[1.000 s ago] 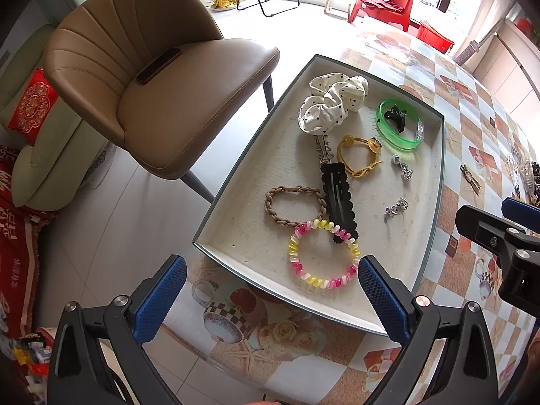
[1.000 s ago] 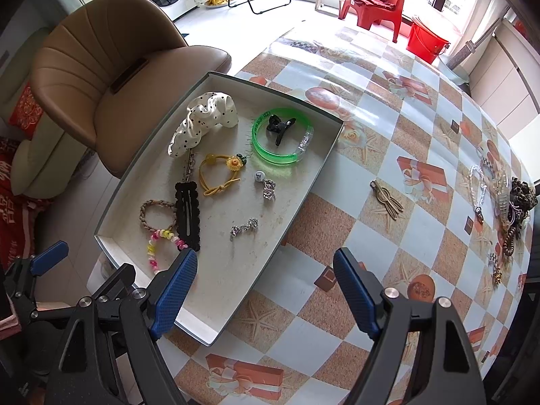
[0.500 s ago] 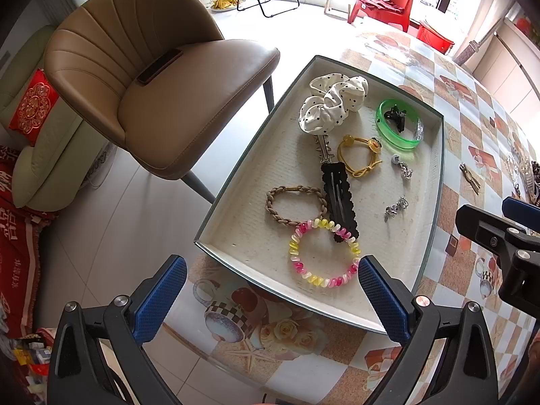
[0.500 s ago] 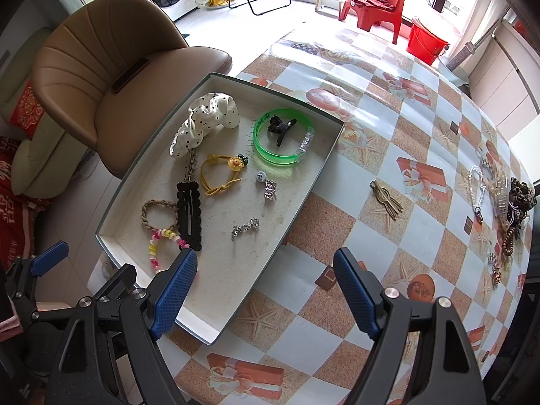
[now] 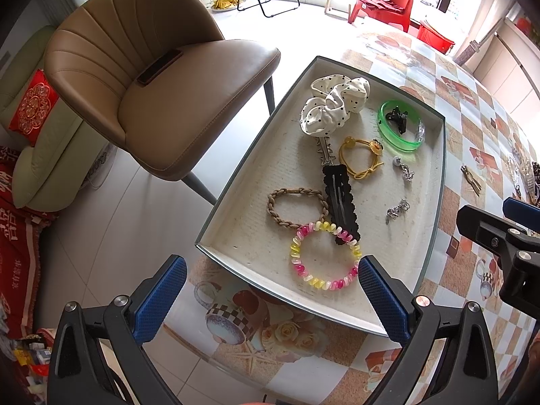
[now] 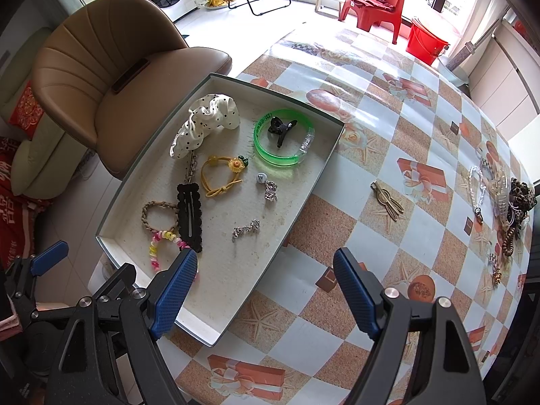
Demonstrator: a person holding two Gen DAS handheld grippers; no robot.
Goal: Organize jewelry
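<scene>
**Blue pads wide apart, nothing stirs over the tray**

Blue-padded and gaping, the left tool [image 5: 270, 290] hangs empty above the tray [image 5: 236, 202]'s near edge, exactly where it hung a second ago. The pink-and-yellow bracelet [image 5: 325, 256] lies just beyond it, with the black clip [image 5: 341, 206] and the green bangle [image 5: 400, 130] further in.

From the right wrist, the right tool [image 6: 266, 287] is likewise spread wide, empty and unmoved. A bronze clip [image 6: 388, 199] and a jewelry heap [image 6: 506, 209] wait on the bench [image 6: 388, 128]. No change: I'd call this a pause, sorting unfinished.
</scene>
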